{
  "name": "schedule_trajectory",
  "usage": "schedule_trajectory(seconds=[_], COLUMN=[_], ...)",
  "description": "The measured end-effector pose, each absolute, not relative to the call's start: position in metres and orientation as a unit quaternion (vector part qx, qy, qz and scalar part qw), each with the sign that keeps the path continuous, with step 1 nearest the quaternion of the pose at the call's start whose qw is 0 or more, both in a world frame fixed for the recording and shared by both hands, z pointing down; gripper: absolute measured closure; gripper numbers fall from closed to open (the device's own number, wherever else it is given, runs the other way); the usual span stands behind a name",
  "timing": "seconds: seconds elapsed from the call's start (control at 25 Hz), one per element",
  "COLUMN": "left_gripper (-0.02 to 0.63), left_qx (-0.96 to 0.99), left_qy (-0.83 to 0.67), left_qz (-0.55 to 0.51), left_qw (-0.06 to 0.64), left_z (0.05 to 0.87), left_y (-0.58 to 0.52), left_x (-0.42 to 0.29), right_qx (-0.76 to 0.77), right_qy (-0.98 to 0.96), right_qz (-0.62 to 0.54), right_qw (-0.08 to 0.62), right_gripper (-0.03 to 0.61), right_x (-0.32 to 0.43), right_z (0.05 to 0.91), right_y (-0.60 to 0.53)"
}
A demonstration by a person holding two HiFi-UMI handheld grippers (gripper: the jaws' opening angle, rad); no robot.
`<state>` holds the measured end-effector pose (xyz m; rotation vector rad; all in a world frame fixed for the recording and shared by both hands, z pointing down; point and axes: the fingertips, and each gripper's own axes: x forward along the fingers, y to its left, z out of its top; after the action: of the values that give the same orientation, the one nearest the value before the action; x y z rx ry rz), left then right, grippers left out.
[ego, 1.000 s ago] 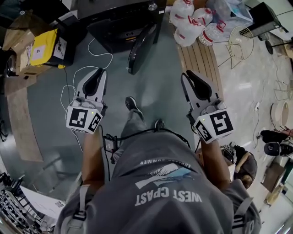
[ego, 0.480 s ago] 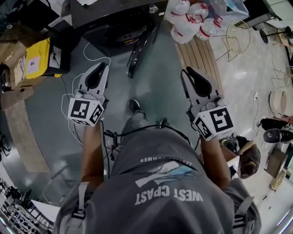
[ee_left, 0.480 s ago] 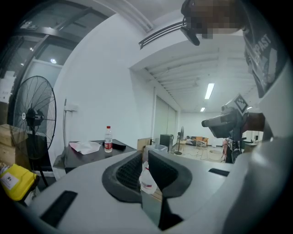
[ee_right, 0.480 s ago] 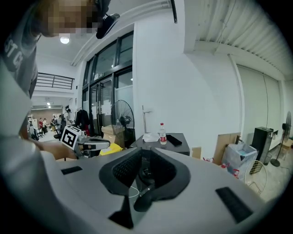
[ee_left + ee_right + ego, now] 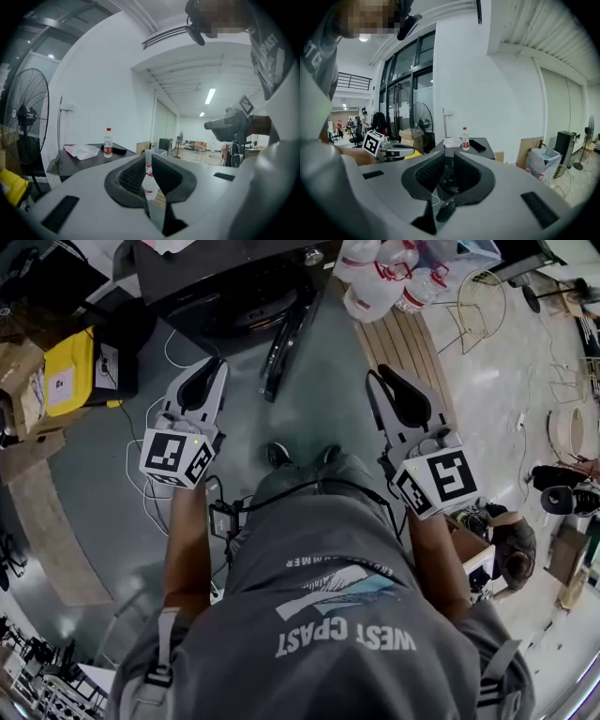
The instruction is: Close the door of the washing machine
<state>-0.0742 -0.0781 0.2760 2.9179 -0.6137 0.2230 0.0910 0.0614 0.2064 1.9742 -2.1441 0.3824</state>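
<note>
The dark washing machine [image 5: 225,282] stands at the top of the head view, and its round door [image 5: 286,343] hangs swung out towards me. My left gripper [image 5: 210,367] is held short of the machine, left of the door, with its jaws nearly together and nothing between them. My right gripper [image 5: 373,377] is right of the door and apart from it, its jaws also close together and empty. In the left gripper view the gripper [image 5: 148,157] points past the machine's top [image 5: 84,161]. In the right gripper view the gripper [image 5: 449,157] faces the machine [image 5: 483,150].
A water bottle [image 5: 465,138] and a cloth lie on the machine's top. Left of it are a yellow box [image 5: 70,371] and a standing fan [image 5: 28,122]. Water jugs [image 5: 375,282], a wooden pallet [image 5: 412,352] and a wire rack [image 5: 469,310] stand at the right. A white cable [image 5: 141,460] lies on the floor.
The person has stepped forward, so both grippers have come nearer to the machine and its open door. The jaws look the same.
</note>
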Motion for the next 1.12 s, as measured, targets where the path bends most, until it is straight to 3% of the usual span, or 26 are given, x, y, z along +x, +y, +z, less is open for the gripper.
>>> schedule_trajectory(seconds=[1.12], left_gripper=[0.558], left_qx=[0.962], left_qy=[-0.214], left_qz=[0.129], left_qw=[0.107], left_z=[0.32], left_y=[-0.127], left_x=[-0.021], right_qx=[0.597], right_qy=[-0.768], right_qz=[0.201], right_qw=[0.119], right_gripper=[0.436], right_x=[0.133], right_z=[0.3], right_y=[-0.084])
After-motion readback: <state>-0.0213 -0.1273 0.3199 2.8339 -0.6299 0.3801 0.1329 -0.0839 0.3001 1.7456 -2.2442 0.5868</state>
